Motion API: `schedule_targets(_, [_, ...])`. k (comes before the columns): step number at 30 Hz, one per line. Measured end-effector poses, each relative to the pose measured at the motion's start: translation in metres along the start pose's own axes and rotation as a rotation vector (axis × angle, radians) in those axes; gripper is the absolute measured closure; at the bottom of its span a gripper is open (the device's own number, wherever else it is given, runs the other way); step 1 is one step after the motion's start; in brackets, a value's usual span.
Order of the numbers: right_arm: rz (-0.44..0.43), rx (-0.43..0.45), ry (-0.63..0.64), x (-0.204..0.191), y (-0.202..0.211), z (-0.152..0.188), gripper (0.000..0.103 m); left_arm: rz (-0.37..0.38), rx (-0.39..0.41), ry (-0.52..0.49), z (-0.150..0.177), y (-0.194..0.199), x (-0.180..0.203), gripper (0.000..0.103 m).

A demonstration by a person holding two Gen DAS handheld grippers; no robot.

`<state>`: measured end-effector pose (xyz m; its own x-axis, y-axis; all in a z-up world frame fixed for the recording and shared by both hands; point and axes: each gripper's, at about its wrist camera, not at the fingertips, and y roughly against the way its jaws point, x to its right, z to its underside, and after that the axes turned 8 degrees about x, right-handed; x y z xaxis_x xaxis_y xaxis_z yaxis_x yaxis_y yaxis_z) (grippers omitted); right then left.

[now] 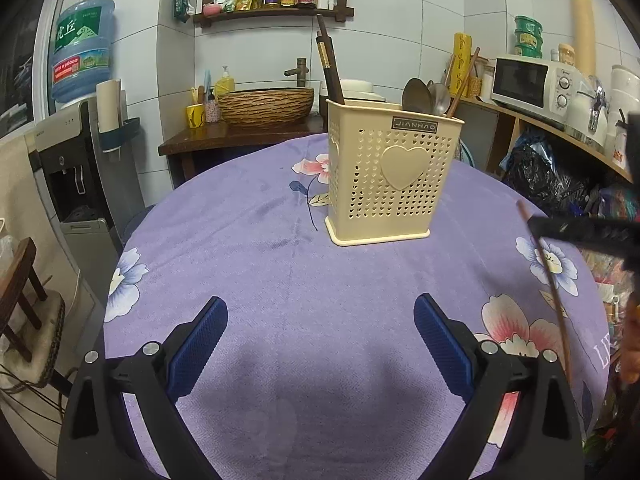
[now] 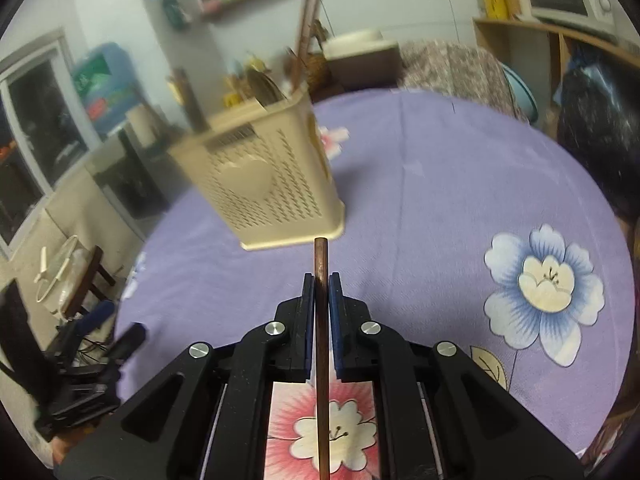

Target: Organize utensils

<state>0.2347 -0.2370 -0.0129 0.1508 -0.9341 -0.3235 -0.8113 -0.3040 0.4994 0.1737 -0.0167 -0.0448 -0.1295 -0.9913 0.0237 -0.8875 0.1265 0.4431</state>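
A cream perforated utensil holder [image 1: 390, 172] with a heart on its side stands on the purple flowered tablecloth [image 1: 280, 280]; spoons [image 1: 424, 96] and dark chopsticks [image 1: 330, 64] stick out of its top. My left gripper [image 1: 320, 332] hovers open over the cloth, nothing between its blue pads. My right gripper [image 2: 321, 280] is shut on a thin brown chopstick [image 2: 321, 320], whose tip pokes out towards the holder [image 2: 272, 176]. In the left wrist view that chopstick [image 1: 550, 280] hangs slanted from the right gripper's black finger [image 1: 580, 230] at the right edge.
A wooden stand with a woven basin [image 1: 266, 106] lies behind the table. A water dispenser [image 1: 80, 152] stands at the left, with a wooden chair [image 1: 24, 304] near it. Shelves with a microwave [image 1: 532, 82] and bags run along the right.
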Motion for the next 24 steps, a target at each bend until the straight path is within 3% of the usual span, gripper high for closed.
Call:
schedule_targets(8, [-0.101,0.115,0.032,-0.02,0.045,-0.028,0.095,-0.008,-0.011,-0.011,0.001,0.001,0.004,0.01])
schedule_targets(24, [-0.16,0.164,0.111,-0.048,0.056,-0.061,0.095,-0.021,0.013,0.013,-0.002,0.008,-0.003,0.01])
